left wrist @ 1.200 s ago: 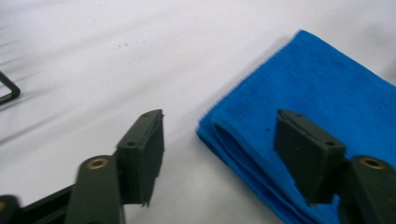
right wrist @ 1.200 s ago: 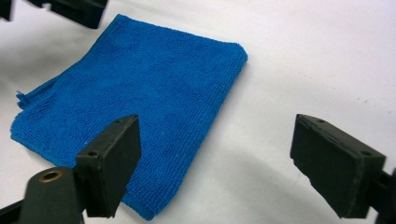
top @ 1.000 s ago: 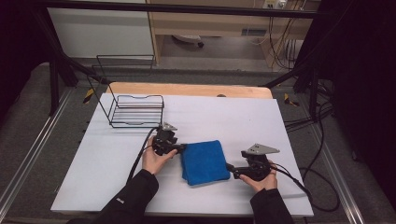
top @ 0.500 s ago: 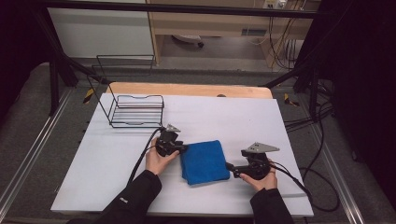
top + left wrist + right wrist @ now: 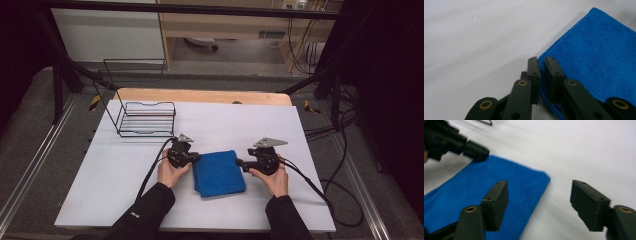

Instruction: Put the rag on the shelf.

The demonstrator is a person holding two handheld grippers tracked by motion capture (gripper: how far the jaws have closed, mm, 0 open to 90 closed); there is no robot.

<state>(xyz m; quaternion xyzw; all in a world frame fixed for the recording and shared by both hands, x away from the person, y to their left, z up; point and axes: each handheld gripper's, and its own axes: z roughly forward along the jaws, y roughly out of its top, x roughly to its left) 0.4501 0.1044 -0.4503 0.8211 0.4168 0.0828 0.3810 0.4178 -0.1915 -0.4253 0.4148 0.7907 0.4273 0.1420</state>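
Observation:
A folded blue cloth [image 5: 220, 172] lies flat on the white table [image 5: 100, 175], between the person's two hands. My left gripper [image 5: 196, 157] is at the cloth's far left corner. In the left gripper view its jaws [image 5: 542, 61] have just been closing and now stand nearly together, pinching the edge of the cloth [image 5: 594, 55]. My right gripper [image 5: 239, 162] is at the cloth's right edge. Its jaws [image 5: 540, 188] have just been closing but are still wide apart, straddling the far corner of the cloth [image 5: 486, 185] without touching it. The left gripper [image 5: 476, 152] shows beyond that corner.
A black wire basket [image 5: 146, 119] stands at the back left of the table. A wooden strip [image 5: 200, 95] runs along the far edge. Cables trail from both grippers over the table, and more lie on the floor at the right.
The right hand has moved left and away from the person, up to the cloth's right edge. The left hand has stayed at the cloth's left corner.

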